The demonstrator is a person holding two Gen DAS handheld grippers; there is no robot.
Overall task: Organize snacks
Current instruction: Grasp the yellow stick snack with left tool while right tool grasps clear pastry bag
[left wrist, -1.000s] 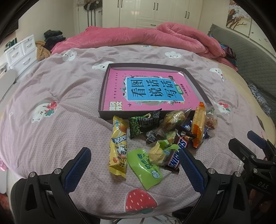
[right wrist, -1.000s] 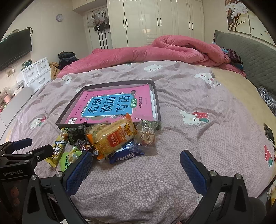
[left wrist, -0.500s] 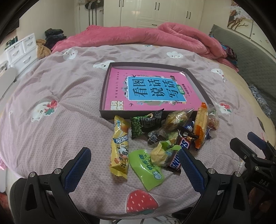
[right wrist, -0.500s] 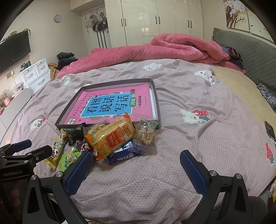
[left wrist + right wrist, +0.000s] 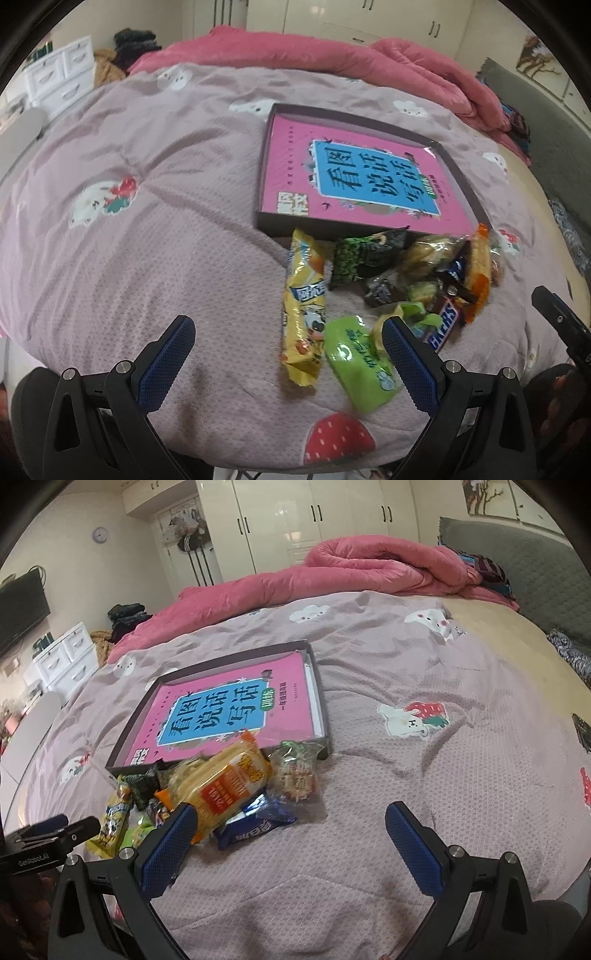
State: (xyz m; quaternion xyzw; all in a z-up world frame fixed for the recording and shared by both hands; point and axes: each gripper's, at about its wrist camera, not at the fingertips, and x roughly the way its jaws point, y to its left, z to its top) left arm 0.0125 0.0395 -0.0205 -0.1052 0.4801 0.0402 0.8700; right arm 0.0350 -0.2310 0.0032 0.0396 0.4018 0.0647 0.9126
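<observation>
A pile of snack packets lies on the bed in front of a shallow dark box that holds a pink book. In the left wrist view I see a long yellow packet, a green packet, a Snickers bar and an orange packet. My left gripper is open, just short of the yellow and green packets. In the right wrist view the orange packet, a blue packet and a clear packet show. My right gripper is open and empty, near the blue packet.
The bed has a mauve quilt with cartoon prints. A pink duvet is bunched at the far side. White drawers stand to the left, wardrobes behind. The box also shows in the right wrist view.
Both grippers have moved forward toward the snack pile, and the left one has shifted left so the pile sits further right in its view. Both stay open.
</observation>
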